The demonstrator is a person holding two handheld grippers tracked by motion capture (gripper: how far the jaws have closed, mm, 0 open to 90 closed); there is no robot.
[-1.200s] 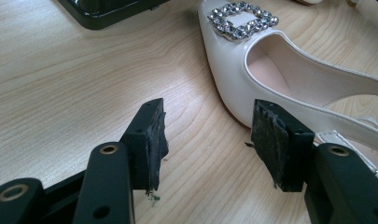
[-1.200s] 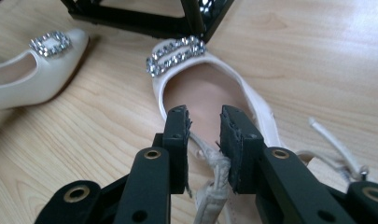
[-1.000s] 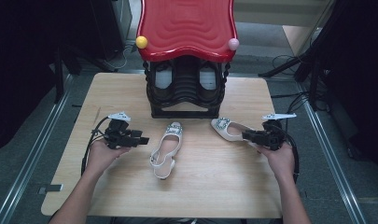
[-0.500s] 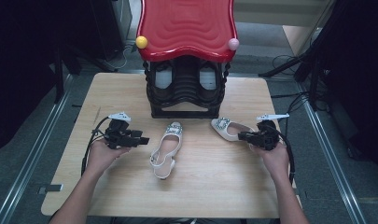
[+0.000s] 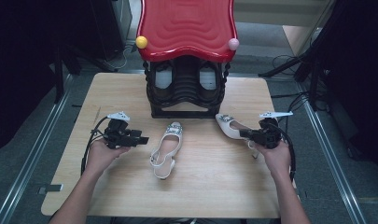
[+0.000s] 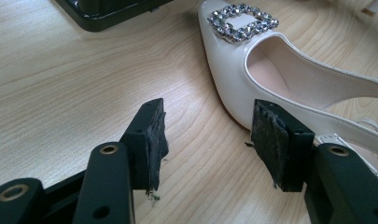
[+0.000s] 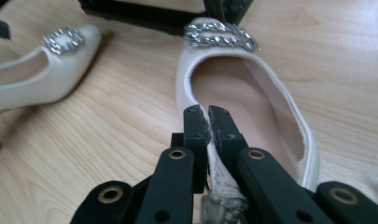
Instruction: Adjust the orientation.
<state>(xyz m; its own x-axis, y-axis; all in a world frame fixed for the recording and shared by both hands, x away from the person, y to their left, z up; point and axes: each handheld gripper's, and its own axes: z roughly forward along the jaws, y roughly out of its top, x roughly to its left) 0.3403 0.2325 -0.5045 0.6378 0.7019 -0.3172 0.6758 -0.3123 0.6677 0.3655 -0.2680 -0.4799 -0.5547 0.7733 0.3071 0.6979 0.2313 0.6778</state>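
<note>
Two white shoes on the table [image 5: 107,93] before one black rack [image 5: 186,88] — right shoe [image 7: 252,93] pinched at its side wall by the right gripper [image 7: 208,119], jaws just closing. Left gripper [image 6: 207,140] wide, beside the left shoe [image 6: 252,65].

overhead forward-down, two close low views, shared shoes [image 5: 165,149]

Right shoe [image 5: 227,127]: cream pointed slingback with a rhinestone buckle [image 7: 220,35] on the toe, upright on its sole at about 3 o'clock on the counter [image 5: 130,93], toe toward 10 o'clock. What looks like its side wall or strap sits pinched at the heel end.

Left shoe [image 5: 167,148]: matching, near centre, toe toward 12 o'clock, strap end toward 6.
</note>
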